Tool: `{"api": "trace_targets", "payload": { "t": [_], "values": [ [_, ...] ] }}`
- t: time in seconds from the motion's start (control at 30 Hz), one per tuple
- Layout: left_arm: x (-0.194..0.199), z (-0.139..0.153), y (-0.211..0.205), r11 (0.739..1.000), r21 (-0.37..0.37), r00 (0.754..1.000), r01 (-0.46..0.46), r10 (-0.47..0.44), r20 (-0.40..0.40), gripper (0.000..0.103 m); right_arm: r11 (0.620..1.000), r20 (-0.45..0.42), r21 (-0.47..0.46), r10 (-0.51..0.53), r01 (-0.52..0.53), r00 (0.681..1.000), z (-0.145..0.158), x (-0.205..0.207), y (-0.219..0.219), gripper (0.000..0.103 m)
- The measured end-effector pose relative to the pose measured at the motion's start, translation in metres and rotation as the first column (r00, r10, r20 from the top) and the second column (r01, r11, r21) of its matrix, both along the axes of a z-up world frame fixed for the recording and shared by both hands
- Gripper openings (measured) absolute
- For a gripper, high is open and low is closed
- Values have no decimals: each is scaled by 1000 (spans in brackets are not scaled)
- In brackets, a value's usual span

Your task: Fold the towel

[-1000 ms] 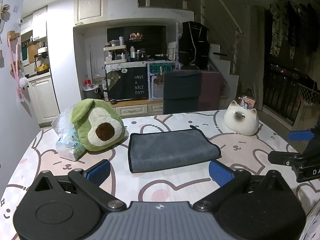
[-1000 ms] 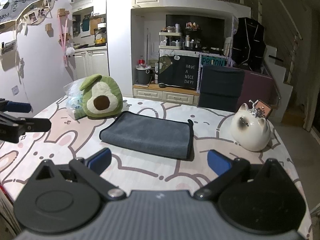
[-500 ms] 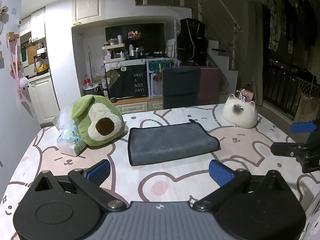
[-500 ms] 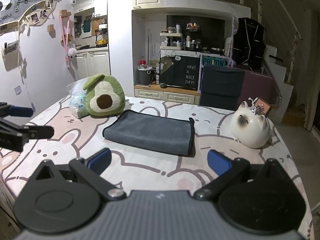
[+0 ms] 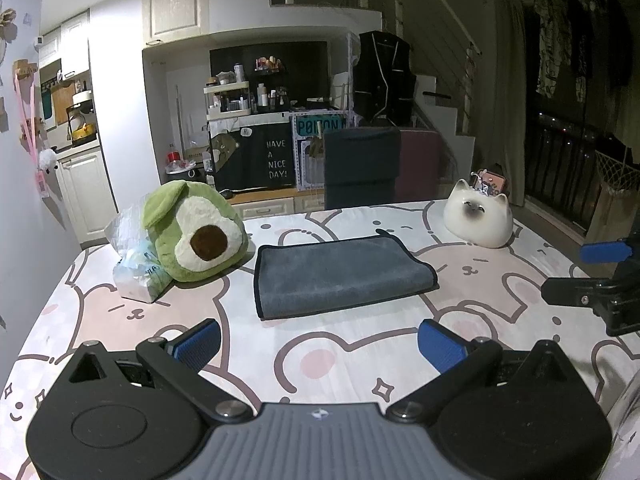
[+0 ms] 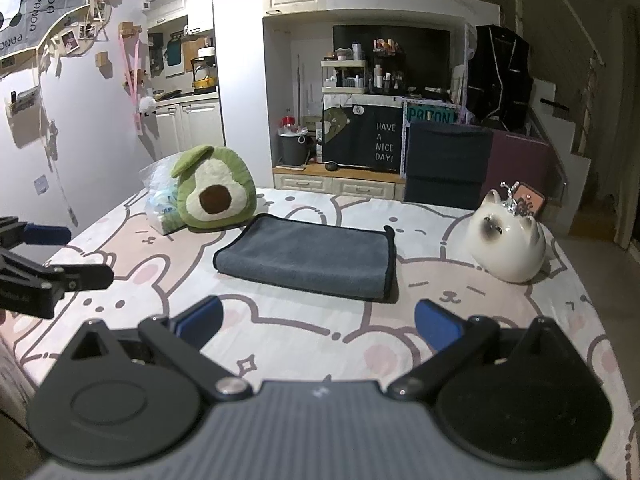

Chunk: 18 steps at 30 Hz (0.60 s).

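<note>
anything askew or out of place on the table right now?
Nothing stands out. The gray towel lies flat and folded on the table, slightly angled to its edges. The avocado plush leans on a plastic bag; the cat figurine sits upright. Both tools, left and right, are open and empty.

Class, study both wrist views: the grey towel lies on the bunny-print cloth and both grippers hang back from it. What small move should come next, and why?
Probably ease the right gripper forward to the grey towel's near right corner. Both grippers are open and empty, the left gripper too, and neither touches the towel. It lies flat, apparently already folded over, clear of the avocado plush and the cat figurine, so nothing blocks the approach.
</note>
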<state>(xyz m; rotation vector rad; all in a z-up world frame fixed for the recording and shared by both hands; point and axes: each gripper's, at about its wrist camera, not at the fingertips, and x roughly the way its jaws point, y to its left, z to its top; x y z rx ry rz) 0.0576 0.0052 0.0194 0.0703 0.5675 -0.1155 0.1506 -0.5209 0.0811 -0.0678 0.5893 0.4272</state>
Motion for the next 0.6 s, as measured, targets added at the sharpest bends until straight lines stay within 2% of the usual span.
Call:
{"api": "trace_targets", "payload": {
  "t": [0.6],
  "values": [
    [-3,-5,1,1000,-11,1000,-2,2,-13,103,1000,5,-18,15,-15,1000,-2,-4,1,103]
  ]
}}
